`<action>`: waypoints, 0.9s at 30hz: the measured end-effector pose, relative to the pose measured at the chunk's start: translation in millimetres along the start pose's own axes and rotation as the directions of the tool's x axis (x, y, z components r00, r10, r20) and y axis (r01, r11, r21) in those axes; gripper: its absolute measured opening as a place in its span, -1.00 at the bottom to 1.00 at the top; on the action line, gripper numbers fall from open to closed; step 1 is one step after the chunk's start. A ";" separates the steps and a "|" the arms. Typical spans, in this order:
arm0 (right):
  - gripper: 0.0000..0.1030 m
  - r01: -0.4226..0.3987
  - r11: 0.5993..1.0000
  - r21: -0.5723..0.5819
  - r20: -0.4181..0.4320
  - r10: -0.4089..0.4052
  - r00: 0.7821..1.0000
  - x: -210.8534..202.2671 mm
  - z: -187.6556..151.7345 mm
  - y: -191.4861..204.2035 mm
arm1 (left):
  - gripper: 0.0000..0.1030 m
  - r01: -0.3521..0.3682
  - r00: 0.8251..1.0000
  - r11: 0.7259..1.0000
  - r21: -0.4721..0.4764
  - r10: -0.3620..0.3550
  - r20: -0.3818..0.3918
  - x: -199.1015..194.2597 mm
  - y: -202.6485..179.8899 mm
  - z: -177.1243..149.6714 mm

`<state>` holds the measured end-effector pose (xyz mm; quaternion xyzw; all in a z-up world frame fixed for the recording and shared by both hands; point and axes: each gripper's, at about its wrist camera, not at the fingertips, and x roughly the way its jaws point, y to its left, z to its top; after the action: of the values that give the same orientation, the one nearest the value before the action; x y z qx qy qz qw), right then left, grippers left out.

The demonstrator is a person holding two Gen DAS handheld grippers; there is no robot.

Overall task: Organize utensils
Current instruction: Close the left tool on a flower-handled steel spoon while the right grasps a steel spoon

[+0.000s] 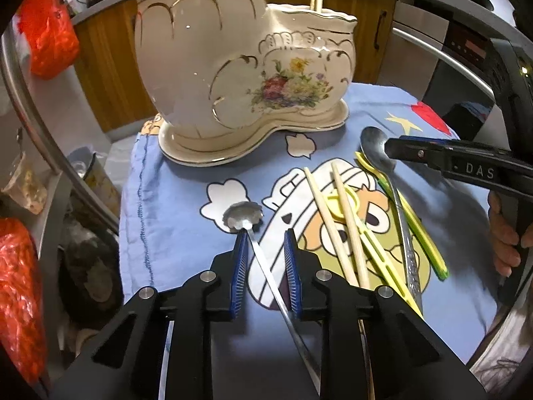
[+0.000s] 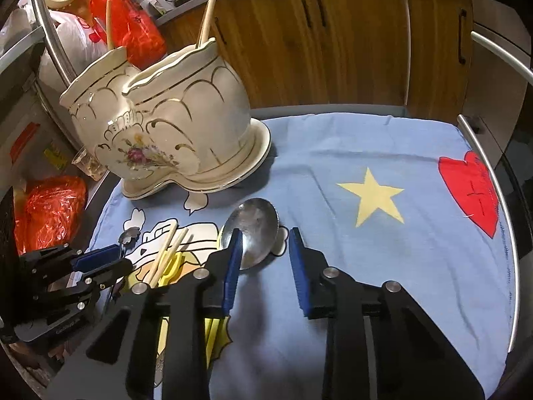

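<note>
The left gripper (image 1: 265, 236) hangs low over the near-left part of the blue cartoon-print cloth (image 1: 173, 206). Its blue pads (image 1: 240, 266) stand apart, one on each side of the thin handle of a small scalloped-bowl spoon (image 1: 242, 219); a gap shows on both sides of the handle, so nothing is clamped. The spoon's bowl lies just past the fingertips, on a white cloud shape of the print.

The right gripper (image 2: 263, 238) hovers above the middle of the cloth, jaws also apart, with the bowl of a large metal spoon (image 2: 256, 223) lying under and just ahead of its left pad (image 2: 233, 266). The pads press on nothing that can be seen.

Between the two grippers lies a loose cluster: two pale wooden chopsticks (image 1: 333, 220) side by side, crossing a yellow plastic training-chopstick piece (image 1: 346, 201), and beside them the large spoon's long handle along a yellow-green plastic utensil (image 1: 419, 230). A hand (image 1: 503, 233) on the right gripper's grip shows at the right edge of the left wrist view.

Farther back, toward the far-left corner of the cloth, stands a cream ceramic utensil holder (image 2: 186, 123) with gold trim and a flower print, on its own matching base. It has two compartments; a wooden fork (image 2: 216, 0) stands in the larger and a wooden stick (image 2: 108, 23) in the smaller. Behind are wooden cabinets (image 2: 349, 43) and red plastic bags (image 2: 133, 23).
</note>
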<state>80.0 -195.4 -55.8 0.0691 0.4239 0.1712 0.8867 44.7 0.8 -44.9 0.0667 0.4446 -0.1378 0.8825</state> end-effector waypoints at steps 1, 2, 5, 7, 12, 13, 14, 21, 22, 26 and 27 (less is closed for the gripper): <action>-0.46 -0.001 1.000 0.002 -0.001 0.001 1.000 0.9 0.4 0.1 | -0.53 -0.004 1.000 1.000 -0.001 0.004 0.002 0.8 0.2 0.7; -0.46 -0.001 1.000 0.003 0.000 0.001 1.000 1.4 0.6 -0.3 | -0.54 -0.007 1.000 1.000 0.000 0.007 0.003 1.3 0.1 1.8; -0.48 -0.004 1.000 0.007 0.001 0.004 1.000 3.4 2.0 -1.3 | -0.54 -0.017 1.000 1.000 0.008 0.017 0.006 2.3 -1.4 2.5; -0.49 -0.013 1.000 0.015 -0.002 0.013 1.000 6.0 3.3 -2.6 | -0.56 -0.019 1.000 1.000 0.007 0.019 0.008 2.8 -1.8 2.8; -0.49 -0.029 0.999 0.023 -0.008 0.029 1.000 12.4 5.1 -5.3 | -0.62 -0.024 1.000 1.000 0.002 0.024 0.011 3.6 -0.8 2.7; -0.49 -0.028 0.999 0.019 -0.006 0.028 1.000 13.0 5.7 -4.6 | -0.64 -0.027 1.000 1.000 0.006 0.027 0.013 3.7 -1.1 2.6; -0.49 -0.030 0.999 0.019 -0.005 0.030 1.000 12.9 6.2 -4.5 | -0.67 -0.032 0.999 0.999 0.009 0.031 0.015 3.7 -1.4 2.2; -0.87 -0.103 0.989 0.103 -0.002 0.104 0.995 12.6 9.8 -13.7 | -0.83 -0.028 0.999 1.000 -0.001 0.028 0.015 4.2 3.7 2.8; -0.89 -0.117 0.987 0.114 0.003 0.117 0.993 11.3 10.5 -15.1 | -0.84 -0.026 1.000 1.000 0.002 0.026 0.014 4.1 4.2 3.0; -0.91 -0.138 0.981 0.137 0.014 0.138 0.990 5.2 12.1 -16.8 | -0.90 -0.004 1.000 1.000 -0.012 0.004 0.010 3.2 9.0 3.1; -0.92 -0.151 0.978 0.143 0.022 0.150 0.988 1.7 12.8 -17.1 | -0.91 0.006 1.000 1.000 -0.019 -0.006 0.009 3.0 11.5 3.0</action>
<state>95.2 -210.4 -53.6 0.1658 0.4239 0.2063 0.8662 52.2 10.5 -45.5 0.0565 0.4421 -0.1367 0.8847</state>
